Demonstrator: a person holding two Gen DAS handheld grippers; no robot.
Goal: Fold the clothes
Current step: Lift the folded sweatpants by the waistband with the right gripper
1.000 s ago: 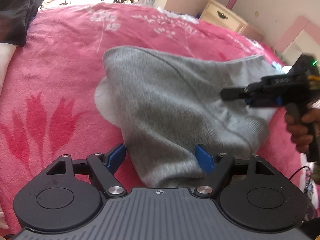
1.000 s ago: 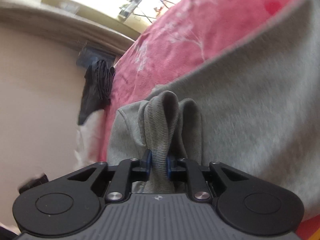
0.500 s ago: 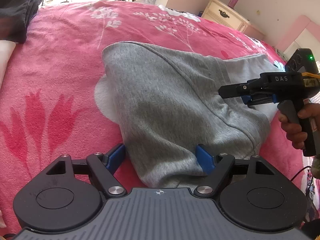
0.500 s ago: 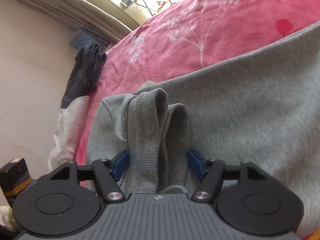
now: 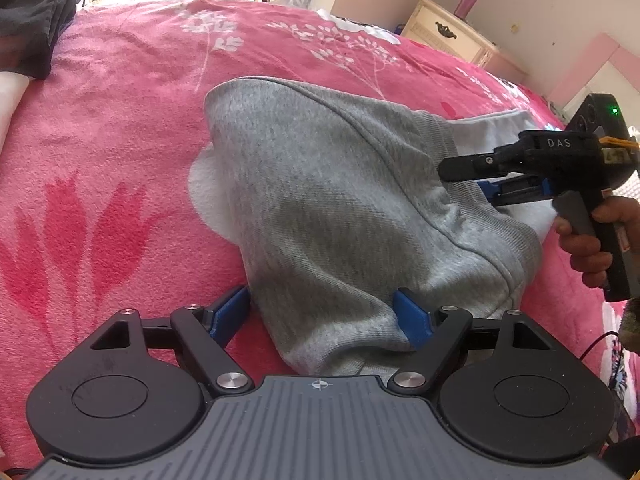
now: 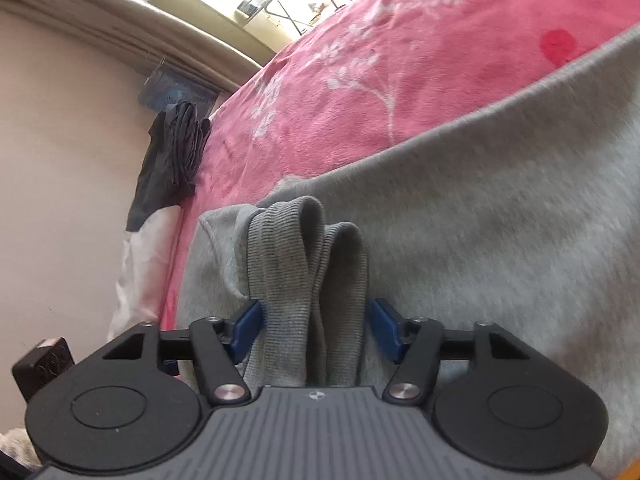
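A grey sweatshirt-knit garment [image 5: 320, 208] lies folded on itself across the middle of the left wrist view, running from a rounded fold at the upper centre down to the lower centre of the frame. Its surface is heathered grey, darker in a shaded patch at the middle, with a stitched seam curving from the top toward the lower right. A ribbed band [image 5: 434, 140] shows along its upper right edge, with a paler layer beyond it. In the right wrist view the garment fills the right half of the frame, and a ribbed cuff [image 6: 308, 280], bunched into upright folds, stands at lower centre.
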